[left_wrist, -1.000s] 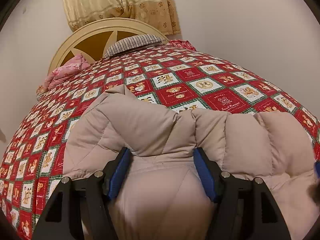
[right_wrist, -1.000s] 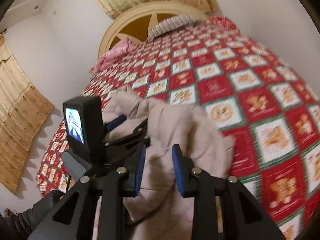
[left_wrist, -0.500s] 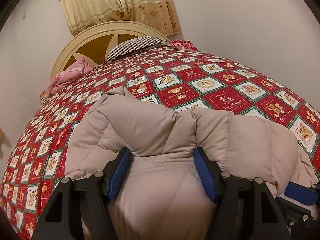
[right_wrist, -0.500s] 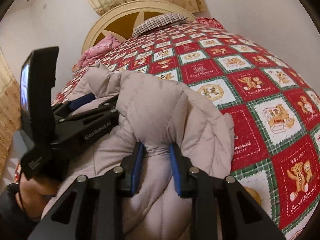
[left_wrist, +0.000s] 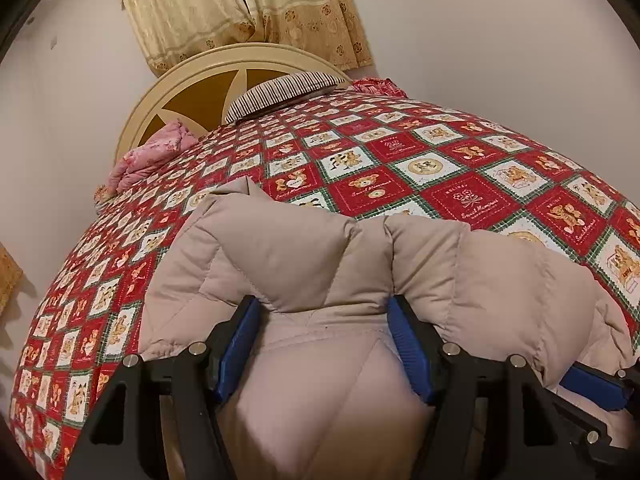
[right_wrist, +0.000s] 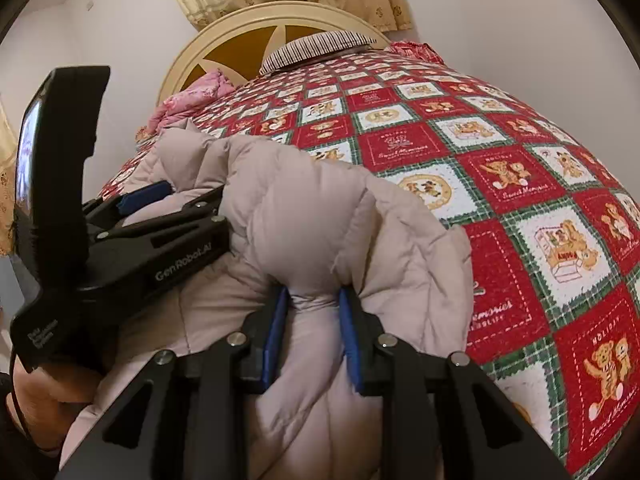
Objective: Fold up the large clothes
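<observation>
The beige puffer jacket now rests lower on the bed; the right tool, newly visible at 4 o'clock, tightened its pinch, while the left tool clamps a wide fold

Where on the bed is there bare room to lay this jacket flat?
Free: the wide stretch of red quilt beyond and beside the puffy beige jacket, running up toward the striped pillow. Crowded: the near edge, where both hand-held grippers, left and right, clamp the jacket, and the headboard corner with the pink bundle.
</observation>
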A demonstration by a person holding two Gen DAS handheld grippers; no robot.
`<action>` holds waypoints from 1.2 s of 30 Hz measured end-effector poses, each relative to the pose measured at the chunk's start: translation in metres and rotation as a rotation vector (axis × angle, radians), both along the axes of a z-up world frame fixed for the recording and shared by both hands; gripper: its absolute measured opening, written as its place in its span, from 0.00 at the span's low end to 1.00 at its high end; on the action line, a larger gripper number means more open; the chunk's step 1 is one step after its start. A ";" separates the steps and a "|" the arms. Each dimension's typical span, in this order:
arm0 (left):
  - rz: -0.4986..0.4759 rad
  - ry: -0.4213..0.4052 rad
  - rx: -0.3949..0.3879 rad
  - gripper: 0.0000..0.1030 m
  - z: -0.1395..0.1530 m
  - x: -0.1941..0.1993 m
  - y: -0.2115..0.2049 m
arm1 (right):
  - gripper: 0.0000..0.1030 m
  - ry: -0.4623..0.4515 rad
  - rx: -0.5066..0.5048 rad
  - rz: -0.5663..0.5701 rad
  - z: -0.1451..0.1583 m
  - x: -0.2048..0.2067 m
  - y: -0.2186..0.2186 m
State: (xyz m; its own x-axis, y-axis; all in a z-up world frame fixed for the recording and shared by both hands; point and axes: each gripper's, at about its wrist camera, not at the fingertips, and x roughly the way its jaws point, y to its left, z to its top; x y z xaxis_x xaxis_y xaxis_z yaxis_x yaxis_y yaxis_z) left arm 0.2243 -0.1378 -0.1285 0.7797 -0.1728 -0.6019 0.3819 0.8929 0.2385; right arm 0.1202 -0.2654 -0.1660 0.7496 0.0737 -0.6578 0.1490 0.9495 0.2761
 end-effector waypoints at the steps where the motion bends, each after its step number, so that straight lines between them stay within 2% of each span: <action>1: -0.004 0.006 -0.013 0.65 0.002 0.000 0.002 | 0.27 -0.001 -0.001 0.001 0.000 -0.002 0.001; 3: -0.016 0.031 -0.052 0.65 0.006 -0.001 0.008 | 0.27 -0.004 -0.002 0.004 0.000 -0.003 0.001; 7: -0.090 0.187 -0.327 0.65 0.033 -0.004 0.056 | 0.27 -0.007 0.007 0.007 -0.001 -0.004 0.001; 9: -0.090 0.227 -0.423 0.65 0.046 -0.008 0.087 | 0.27 -0.014 0.026 0.008 -0.001 -0.005 -0.001; 11: -0.029 0.227 -0.452 0.71 0.055 -0.012 0.122 | 0.27 -0.021 0.038 0.009 -0.001 -0.005 -0.004; 13: 0.053 0.235 -0.488 0.72 0.055 -0.013 0.153 | 0.27 -0.027 0.049 0.010 -0.001 -0.005 -0.004; 15: 0.101 0.301 -0.562 0.72 0.048 -0.011 0.177 | 0.27 -0.031 0.057 0.011 -0.001 -0.006 -0.005; 17: 0.107 0.388 -0.619 0.72 0.034 -0.008 0.185 | 0.27 -0.034 0.059 0.011 -0.001 -0.006 -0.005; 19: 0.055 0.436 -0.609 0.72 0.022 -0.009 0.171 | 0.27 -0.037 0.060 0.012 -0.001 -0.006 -0.005; 21: 0.024 0.399 -0.563 0.74 0.019 -0.012 0.154 | 0.27 -0.038 0.064 0.011 -0.001 -0.007 -0.005; 23: 0.013 0.355 -0.519 0.85 0.017 -0.015 0.141 | 0.27 -0.038 0.062 0.011 -0.001 -0.007 -0.005; 24: 0.010 0.358 -0.497 0.88 0.013 -0.012 0.136 | 0.27 -0.038 0.064 0.011 -0.001 -0.007 -0.006; 26: 0.020 0.419 -0.495 0.95 0.000 -0.003 0.135 | 0.27 -0.040 0.067 0.013 -0.002 -0.007 -0.007; 30: 0.015 0.517 -0.558 0.96 -0.016 0.005 0.149 | 0.27 -0.050 0.089 0.015 -0.003 -0.008 -0.011; 32: 0.021 0.506 -0.539 0.96 -0.017 0.003 0.149 | 0.30 -0.057 0.082 0.024 -0.001 -0.009 -0.009; 36: 0.022 0.418 -0.420 0.96 -0.008 -0.009 0.133 | 0.39 -0.066 0.125 0.056 0.008 -0.018 -0.018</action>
